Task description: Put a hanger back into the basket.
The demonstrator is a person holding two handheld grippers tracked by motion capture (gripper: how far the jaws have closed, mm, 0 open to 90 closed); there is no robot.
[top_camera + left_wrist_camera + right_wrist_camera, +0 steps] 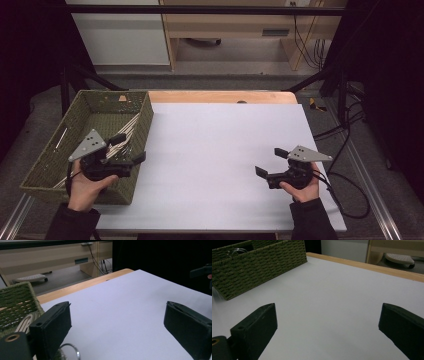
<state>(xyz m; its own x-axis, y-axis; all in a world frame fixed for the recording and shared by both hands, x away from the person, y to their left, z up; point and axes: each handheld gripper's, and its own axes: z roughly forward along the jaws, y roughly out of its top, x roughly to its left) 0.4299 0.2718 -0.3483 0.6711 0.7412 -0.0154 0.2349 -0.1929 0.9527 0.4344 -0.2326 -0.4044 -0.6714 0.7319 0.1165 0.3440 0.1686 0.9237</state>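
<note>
**Left jaws standing empty over the basket rim**

The white surface is lying bare between the two grippers, with its wooden edge showing beyond both pairs of jaws. The woven green basket is sitting at the surface's left side, directly under and behind the left gripper; from the right gripper it is standing well apart, ahead and off to the left of those jaws. It is probably serving as the collecting place, which would explain why the left hand is hovering at its near right wall.

Inside the basket, pale wooden sticks are lying in a loose bundle just behind the left jaws, and a metal ring is showing right below the left-hand jaw in the left gripper view.

The left hand is gripping its tool from below, the forearm coming up from the near edge, the jaws pointing level across the surface toward the right. Those jaws are standing wide apart with nothing between them. The right hand is resting low on the surface, its jaws pointing left toward the basket, likewise spread wide and holding nothing, seemingly waiting.
</note>
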